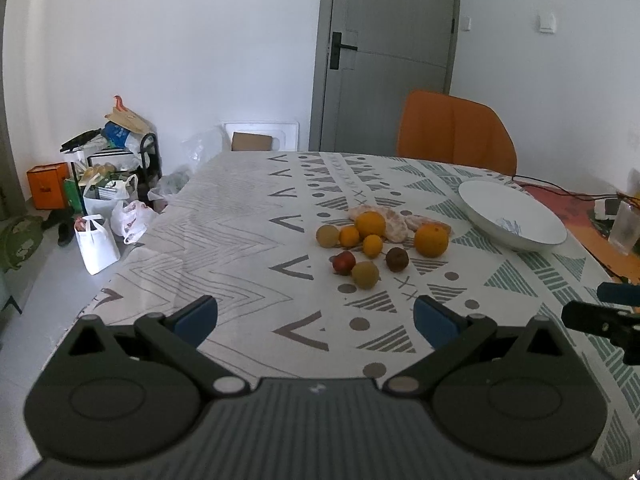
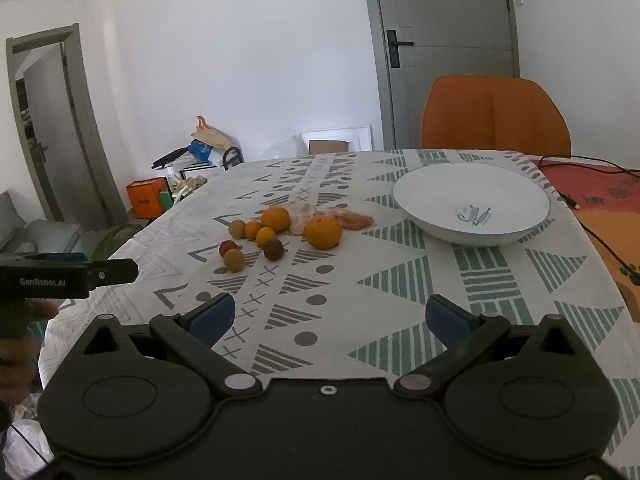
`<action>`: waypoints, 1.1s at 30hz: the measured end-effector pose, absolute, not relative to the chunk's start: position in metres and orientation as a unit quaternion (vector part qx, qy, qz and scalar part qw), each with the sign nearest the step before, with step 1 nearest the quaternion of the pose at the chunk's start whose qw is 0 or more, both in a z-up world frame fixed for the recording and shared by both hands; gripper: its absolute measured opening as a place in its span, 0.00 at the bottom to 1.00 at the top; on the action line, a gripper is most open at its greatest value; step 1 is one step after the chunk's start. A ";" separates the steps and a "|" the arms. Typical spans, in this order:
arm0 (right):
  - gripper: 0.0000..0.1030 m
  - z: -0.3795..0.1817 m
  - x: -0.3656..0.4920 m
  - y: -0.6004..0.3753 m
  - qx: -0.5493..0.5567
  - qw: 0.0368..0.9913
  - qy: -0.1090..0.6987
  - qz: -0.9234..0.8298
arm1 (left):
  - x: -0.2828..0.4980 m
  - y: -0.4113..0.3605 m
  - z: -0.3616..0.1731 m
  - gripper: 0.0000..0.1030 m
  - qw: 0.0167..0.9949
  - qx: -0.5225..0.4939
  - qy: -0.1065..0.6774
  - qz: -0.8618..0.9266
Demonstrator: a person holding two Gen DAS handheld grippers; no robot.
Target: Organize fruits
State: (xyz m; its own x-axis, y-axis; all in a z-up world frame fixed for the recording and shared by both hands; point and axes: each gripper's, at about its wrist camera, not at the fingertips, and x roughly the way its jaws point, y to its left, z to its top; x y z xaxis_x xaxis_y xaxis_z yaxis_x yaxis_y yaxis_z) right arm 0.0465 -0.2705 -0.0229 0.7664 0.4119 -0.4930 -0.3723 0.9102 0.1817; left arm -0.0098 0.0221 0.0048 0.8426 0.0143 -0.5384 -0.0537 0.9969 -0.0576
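Several fruits (image 2: 276, 232) lie on patterned tablecloth (image 2: 400, 280) beside white bowl (image 2: 472, 204).

open tablecloth ahead of both sets of fingers, fruit and bowl beyond

between and just ahead of the left gripper (image 1: 316, 322) fingers lay bare tablecloth (image 1: 240, 248); farther ahead the fruit cluster (image 1: 372, 240) sat packed close, peel (image 1: 394, 222) behind it. ahead of the right gripper (image 2: 330, 318) the cloth ran free up to the white bowl (image 2: 472, 204), which stood ahead and slightly right. an orange chair (image 2: 496, 112) blocked the far edge.
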 end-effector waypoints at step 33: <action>1.00 -0.017 0.046 -0.274 0.043 0.942 0.260 0.208 | -0.012 0.022 0.009 1.00 0.960 -0.038 0.278 0.013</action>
State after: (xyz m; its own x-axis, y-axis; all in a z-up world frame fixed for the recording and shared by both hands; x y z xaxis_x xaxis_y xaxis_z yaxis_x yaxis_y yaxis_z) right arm 0.0463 -0.2739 -0.0169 0.7787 0.4139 -0.4715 -0.3696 0.9099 0.1883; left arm -0.0116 0.0222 0.0091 0.8453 0.0033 -0.5343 -0.0456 0.9968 -0.0659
